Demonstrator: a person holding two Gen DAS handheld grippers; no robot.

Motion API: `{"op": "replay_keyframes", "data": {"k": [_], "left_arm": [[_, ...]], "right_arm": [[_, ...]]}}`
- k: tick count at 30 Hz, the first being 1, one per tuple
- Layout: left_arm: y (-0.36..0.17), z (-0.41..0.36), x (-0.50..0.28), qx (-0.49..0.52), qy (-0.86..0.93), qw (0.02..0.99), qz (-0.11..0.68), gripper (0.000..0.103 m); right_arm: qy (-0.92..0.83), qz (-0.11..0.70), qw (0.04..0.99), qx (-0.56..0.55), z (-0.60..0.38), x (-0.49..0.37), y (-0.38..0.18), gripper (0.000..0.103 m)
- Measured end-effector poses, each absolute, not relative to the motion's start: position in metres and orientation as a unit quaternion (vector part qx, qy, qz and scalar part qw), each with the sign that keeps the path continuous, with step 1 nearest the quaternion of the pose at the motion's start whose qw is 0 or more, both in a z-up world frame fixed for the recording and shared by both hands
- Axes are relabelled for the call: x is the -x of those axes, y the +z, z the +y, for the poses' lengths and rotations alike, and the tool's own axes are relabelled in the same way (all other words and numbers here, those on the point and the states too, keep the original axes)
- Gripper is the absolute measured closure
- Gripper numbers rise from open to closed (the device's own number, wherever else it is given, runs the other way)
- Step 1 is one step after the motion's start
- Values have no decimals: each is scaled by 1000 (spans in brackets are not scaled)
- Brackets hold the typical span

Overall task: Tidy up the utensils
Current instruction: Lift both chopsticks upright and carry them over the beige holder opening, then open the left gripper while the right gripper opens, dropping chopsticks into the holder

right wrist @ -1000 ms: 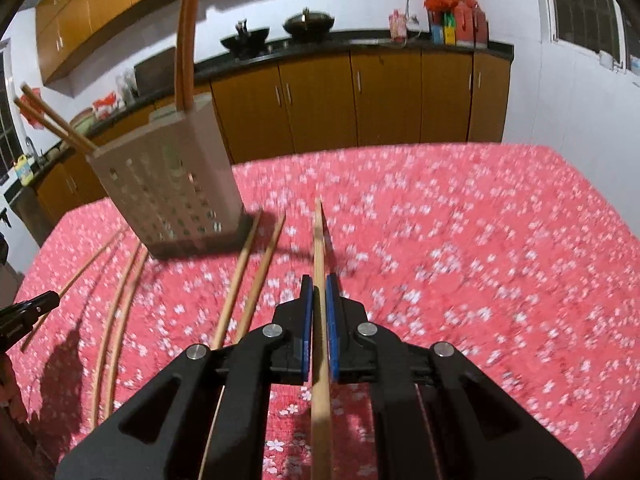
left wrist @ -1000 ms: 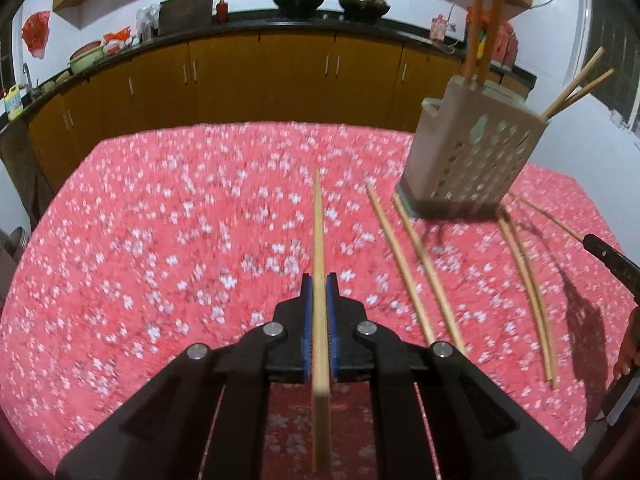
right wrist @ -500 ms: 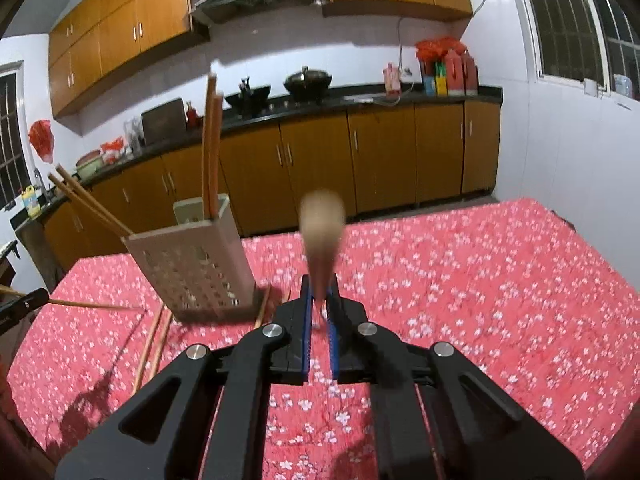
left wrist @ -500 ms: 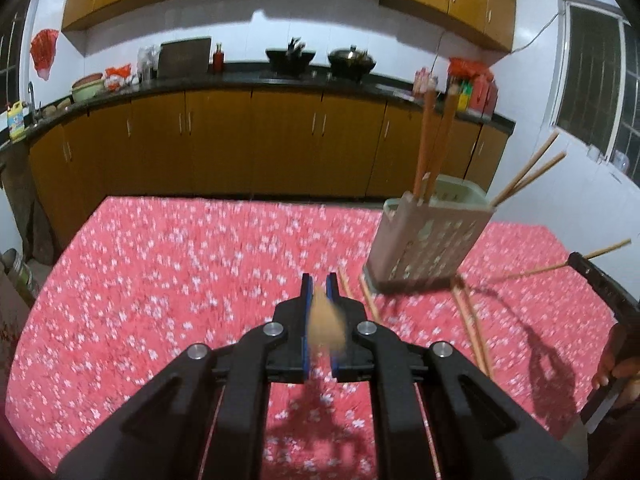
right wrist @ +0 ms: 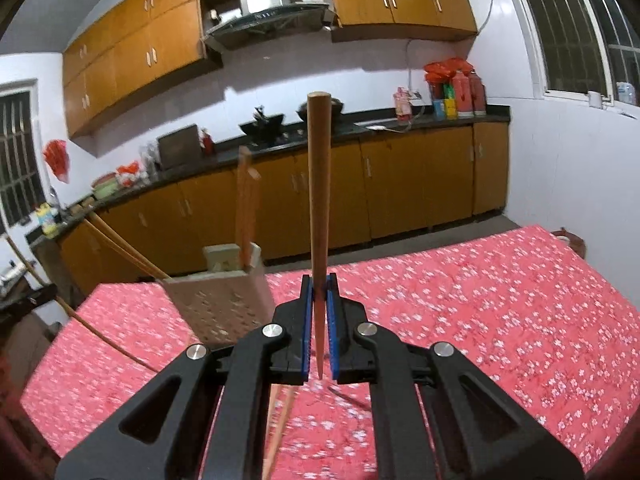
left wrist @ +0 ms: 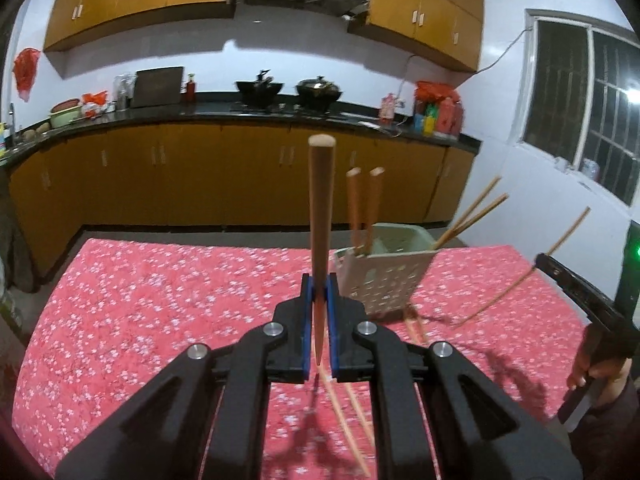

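My left gripper (left wrist: 319, 286) is shut on a wooden chopstick (left wrist: 321, 216) that stands upright, lifted above the table. My right gripper (right wrist: 319, 286) is shut on another chopstick (right wrist: 319, 184), also upright and off the table. A perforated beige utensil holder (left wrist: 384, 282) stands on the table just right of the left gripper; it holds several chopsticks (left wrist: 362, 208). In the right wrist view the holder (right wrist: 218, 304) is to the left. The right gripper with its chopstick (left wrist: 520, 280) shows at the right edge of the left wrist view.
Loose chopsticks (left wrist: 348, 408) lie on the red flowered tablecloth (left wrist: 160, 300) below the left gripper, others (right wrist: 280, 420) below the right gripper. Kitchen counter and brown cabinets (left wrist: 200, 176) stand beyond the table's far edge.
Both grippers rose from the tablecloth, each lifting its chopstick. The chopsticks swung from lying flat to standing upright. The holder looks farther away and lower.
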State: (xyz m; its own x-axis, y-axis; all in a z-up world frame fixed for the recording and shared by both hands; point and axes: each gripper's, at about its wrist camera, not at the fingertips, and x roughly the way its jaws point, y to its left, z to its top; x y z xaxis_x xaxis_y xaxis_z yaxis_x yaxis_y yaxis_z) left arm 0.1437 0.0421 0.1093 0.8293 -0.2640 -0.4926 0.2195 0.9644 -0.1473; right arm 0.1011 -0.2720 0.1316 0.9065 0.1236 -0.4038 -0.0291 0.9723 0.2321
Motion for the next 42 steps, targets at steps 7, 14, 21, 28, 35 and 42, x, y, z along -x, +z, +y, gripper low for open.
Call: {"op": "replay_keyframes", "data": {"k": [7,14,21,28,35,42], "left_arm": [[145,18,-138,45,-173,960,217,95],[180,-5,-153,67,-162,973,151,95],[180,-15,-188,67,-124,980,142,95],[150,-15,-217,76,-123,972,184,95],[137,-10,-221,85,-133,968,198,86],[147,7,-194,107,-139,969,171,71]], "right_arm": [[99,150,975,-129,-259,-90,184,96],[109,93,983,-111,-235,-104,208,96],[102,108,985,-90,-214,-146,194,96],[97,176,976,-85,-204,-182,162,95],[92,168,978,-87,-202,-171,166,64],[76,133,983,-103,-225,-138,184,34]]}}
